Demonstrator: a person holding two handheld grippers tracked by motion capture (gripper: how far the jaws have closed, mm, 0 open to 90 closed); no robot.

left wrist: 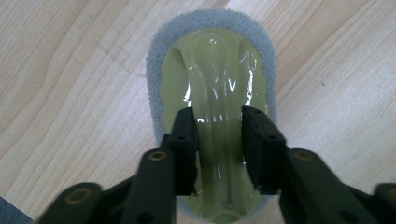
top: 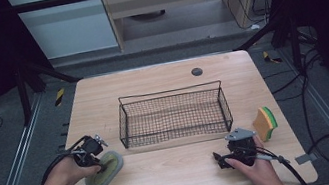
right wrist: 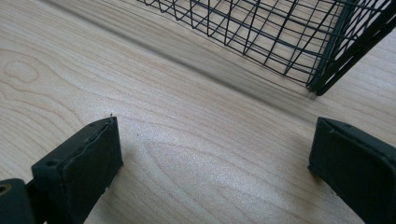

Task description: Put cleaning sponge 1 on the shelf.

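Left hand-held gripper [left wrist: 218, 122]: jaws clamped on the glossy green handle ridge of an oval grey-edged scrubbing pad [left wrist: 212, 74], near-left of the black wire basket [top: 174, 115], probably gripped for lifting. Right hand-held gripper [right wrist: 215, 168]: jaws wide, empty, low over the light wooden worktop [top: 176, 171], near-right of the basket. Orange-yellow-green sponge [top: 265, 123]: on edge, just right of the basket.

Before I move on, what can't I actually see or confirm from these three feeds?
- Near end of the scrubber: left gripper view, hidden by the left hand-held gripper and cut off by the bottom edge.
- Underside of the scrubber: pressed to the table.
- Sponge: high view, too small to show its texture or far side.
- Basket: right gripper view, cut off by the top edge.
- Right hand-held gripper in the high view: its jaws sit under the hand.
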